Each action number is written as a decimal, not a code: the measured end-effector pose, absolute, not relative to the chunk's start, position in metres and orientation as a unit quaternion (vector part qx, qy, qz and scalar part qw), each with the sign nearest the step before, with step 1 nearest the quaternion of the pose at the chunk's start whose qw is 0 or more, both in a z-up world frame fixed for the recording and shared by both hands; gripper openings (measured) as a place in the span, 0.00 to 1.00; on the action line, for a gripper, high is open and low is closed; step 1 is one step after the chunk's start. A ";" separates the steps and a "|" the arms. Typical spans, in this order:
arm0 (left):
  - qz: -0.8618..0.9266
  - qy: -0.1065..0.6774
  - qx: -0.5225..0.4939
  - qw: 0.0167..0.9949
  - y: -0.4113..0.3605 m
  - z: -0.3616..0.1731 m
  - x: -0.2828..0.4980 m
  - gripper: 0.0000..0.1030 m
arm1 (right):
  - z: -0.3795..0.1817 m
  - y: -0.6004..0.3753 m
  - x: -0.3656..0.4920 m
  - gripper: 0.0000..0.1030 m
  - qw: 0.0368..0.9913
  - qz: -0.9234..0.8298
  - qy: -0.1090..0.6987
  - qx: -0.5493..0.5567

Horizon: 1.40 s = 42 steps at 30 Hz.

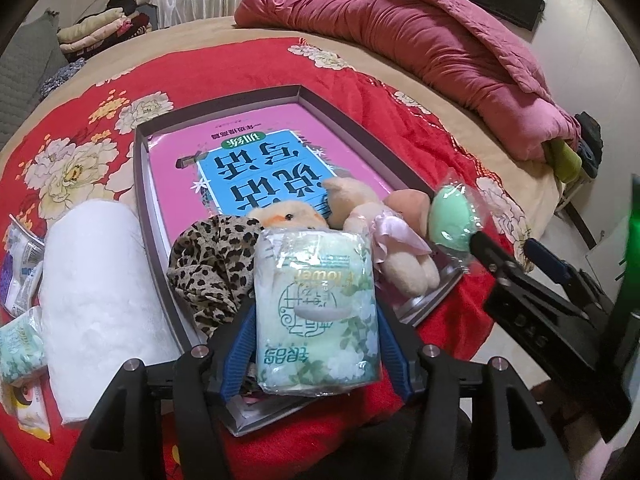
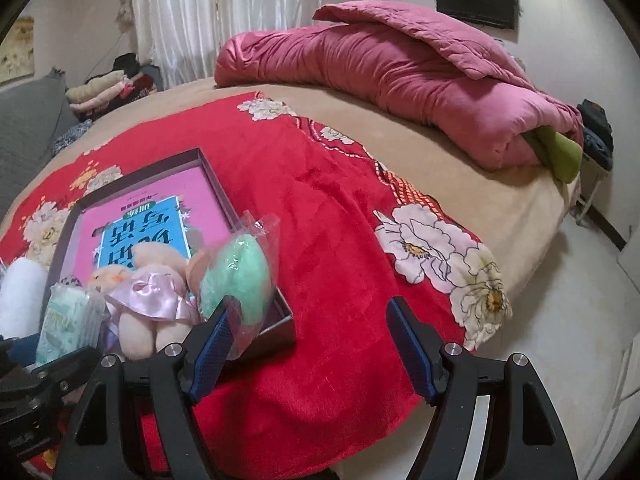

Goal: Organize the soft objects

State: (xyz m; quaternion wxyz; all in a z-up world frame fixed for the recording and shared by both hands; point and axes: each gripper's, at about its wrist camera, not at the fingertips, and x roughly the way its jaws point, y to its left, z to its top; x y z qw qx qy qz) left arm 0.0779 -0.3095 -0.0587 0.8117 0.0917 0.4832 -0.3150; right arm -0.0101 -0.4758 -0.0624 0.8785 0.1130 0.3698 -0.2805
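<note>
My left gripper (image 1: 316, 344) is shut on a green-white tissue pack (image 1: 318, 308) and holds it over the near end of a grey box (image 1: 224, 108). The box holds a pink book (image 1: 256, 156), a leopard-print cloth (image 1: 212, 268), a cream plush toy (image 1: 384, 232) in a pink dress, and a green sponge in clear wrap (image 1: 450, 220). My right gripper (image 2: 308, 344) is open and empty. Its left finger (image 2: 212, 340) is beside the wrapped sponge (image 2: 236, 276) at the box's near right corner (image 2: 280, 320).
The box lies on a red floral blanket (image 2: 340, 208) on a tan bed. A white fluffy roll (image 1: 92, 292) and small packets (image 1: 20, 344) lie left of the box. A rolled pink quilt (image 2: 400, 76) is at the far side. Folded clothes (image 1: 100, 32) are stacked far left.
</note>
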 end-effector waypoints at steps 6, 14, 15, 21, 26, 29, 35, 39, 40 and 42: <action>-0.315 0.472 0.084 0.819 -0.306 -0.052 0.078 0.56 | -0.073 -0.478 0.002 0.74 0.874 -0.274 0.385 0.109; -0.309 0.471 0.078 0.822 -0.301 -0.048 0.080 0.56 | -0.076 -0.473 0.006 0.74 0.879 -0.259 0.387 0.100; -0.309 0.472 0.077 0.822 -0.300 -0.048 0.080 0.56 | -0.074 -0.472 0.005 0.74 0.881 -0.257 0.384 0.100; -0.320 0.472 0.059 0.819 -0.294 -0.044 0.081 0.58 | -0.058 -0.464 -0.006 0.74 0.896 -0.253 0.352 0.097; -0.324 0.473 0.049 0.818 -0.290 -0.040 0.082 0.58 | -0.046 -0.462 -0.013 0.74 0.903 -0.251 0.331 0.107; -0.321 0.463 0.053 0.824 -0.287 -0.033 0.079 0.58 | -0.041 -0.459 -0.013 0.74 0.907 -0.247 0.325 0.105; -0.317 0.450 0.058 0.833 -0.277 -0.020 0.073 0.58 | -0.030 -0.451 -0.018 0.74 0.914 -0.243 0.309 0.100; -0.316 0.448 0.058 0.834 -0.269 -0.015 0.069 0.58 | -0.023 -0.444 -0.018 0.74 0.918 -0.239 0.302 0.095; -0.316 0.448 0.056 0.834 -0.267 -0.013 0.067 0.58 | -0.022 -0.443 -0.019 0.74 0.919 -0.237 0.302 0.095; -0.316 0.447 0.054 0.835 -0.263 -0.010 0.066 0.58 | -0.018 -0.440 -0.020 0.74 0.920 -0.236 0.298 0.095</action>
